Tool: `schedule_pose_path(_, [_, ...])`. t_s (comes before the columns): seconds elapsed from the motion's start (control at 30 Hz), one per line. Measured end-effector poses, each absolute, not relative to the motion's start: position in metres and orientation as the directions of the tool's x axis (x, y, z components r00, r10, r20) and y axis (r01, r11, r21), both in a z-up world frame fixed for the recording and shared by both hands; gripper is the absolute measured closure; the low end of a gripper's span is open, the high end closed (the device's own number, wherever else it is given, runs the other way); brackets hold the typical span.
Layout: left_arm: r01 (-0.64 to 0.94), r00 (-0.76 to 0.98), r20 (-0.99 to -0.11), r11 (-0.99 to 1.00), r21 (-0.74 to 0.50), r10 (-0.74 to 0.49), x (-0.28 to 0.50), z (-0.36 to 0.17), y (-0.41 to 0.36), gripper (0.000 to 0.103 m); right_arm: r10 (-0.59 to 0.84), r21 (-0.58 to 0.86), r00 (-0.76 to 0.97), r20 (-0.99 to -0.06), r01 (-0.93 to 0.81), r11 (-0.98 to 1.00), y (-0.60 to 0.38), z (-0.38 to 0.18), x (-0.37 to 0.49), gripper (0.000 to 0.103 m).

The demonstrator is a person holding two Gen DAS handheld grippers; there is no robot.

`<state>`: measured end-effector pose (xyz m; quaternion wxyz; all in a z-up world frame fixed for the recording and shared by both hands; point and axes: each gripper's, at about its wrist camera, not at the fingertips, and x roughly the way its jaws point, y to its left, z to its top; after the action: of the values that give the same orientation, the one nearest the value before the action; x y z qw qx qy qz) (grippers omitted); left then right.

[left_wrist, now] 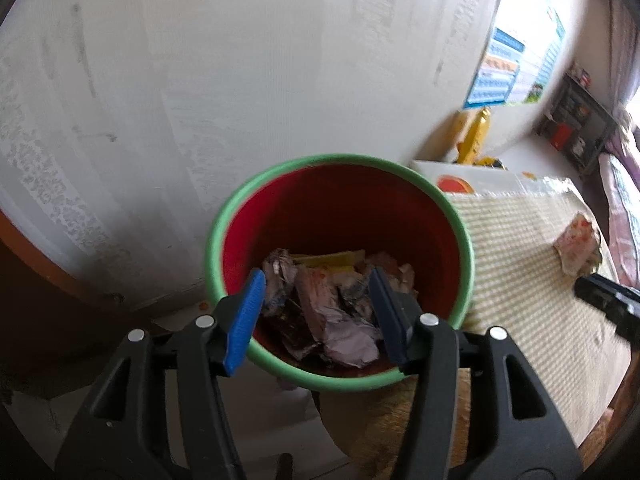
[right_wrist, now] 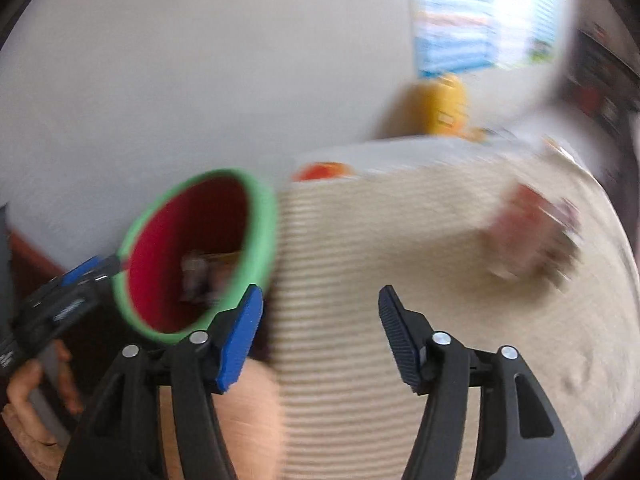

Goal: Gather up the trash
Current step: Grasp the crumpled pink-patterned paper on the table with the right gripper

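Observation:
A red bin with a green rim [left_wrist: 340, 160] stands beside the table, and crumpled paper and wrappers [left_wrist: 340, 320] lie in its bottom. My left gripper [left_wrist: 318, 280] hovers over the bin's near rim, open, its blue pads touching nothing. In the blurred right wrist view the bin [right_wrist: 264, 216] is at the left, with the left gripper [right_wrist: 92, 270] by its far rim. My right gripper [right_wrist: 320, 294] is open and empty over a woven mat [right_wrist: 380, 240]. A crumpled red-and-white wrapper [right_wrist: 532, 236] lies on the mat to its right, also seen as the wrapper [left_wrist: 578, 246] from the left wrist.
A white box with an orange picture [left_wrist: 460, 178] sits at the mat's far edge, with a yellow bottle [left_wrist: 476, 132] behind it. A poster [left_wrist: 516, 68] hangs on the pale wall. A dark shelf [left_wrist: 576, 128] stands far right. A hand [right_wrist: 36, 396] holds the left gripper.

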<state>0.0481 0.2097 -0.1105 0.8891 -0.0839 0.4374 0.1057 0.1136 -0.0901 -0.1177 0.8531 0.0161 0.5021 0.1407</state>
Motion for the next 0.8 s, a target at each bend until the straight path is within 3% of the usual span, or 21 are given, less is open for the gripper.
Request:
schedule_pose_path(0.3, [-0.171, 0.591, -0.801, 0.985, -0.005, 0.099, 0.057, -0.112, 0.165, 0.042, 0.049, 0.116, 0.507, -0.86, 0.102, 0.988, -0.234, -0.133, 0.173, 0.039])
schedule_pose_path(0.6, [-0.139, 0.583, -0.805, 0.99, 0.035, 0.11, 0.06, -0.106, 0.142, 0.036, 0.186, 0.316, 0.438, -0.879, 0.244, 0.917, -0.277, -0.17, 0.229, 0.039])
schedule_pose_path(0.63, [-0.133, 0.581, -0.807, 0.991, 0.032, 0.105, 0.061, -0.105, 0.139, 0.036, 0.228, 0.348, 0.423, -0.877, 0.232, 0.908, -0.277, -0.177, 0.231, 0.051])
schedule_pose_path(0.73, [-0.113, 0.583, -0.806, 0.993, 0.041, 0.1, 0.061, -0.102, 0.129, 0.036, 0.271, 0.386, 0.432, -0.86, 0.205, 0.899, -0.276, -0.171, 0.219, 0.073])
schedule_pose_path(0.8, [-0.093, 0.585, -0.806, 0.995, 0.047, 0.093, 0.063, -0.101, 0.118, 0.035, 0.314, 0.427, 0.437, -0.843, 0.188, 0.885, -0.278, -0.166, 0.199, 0.078])
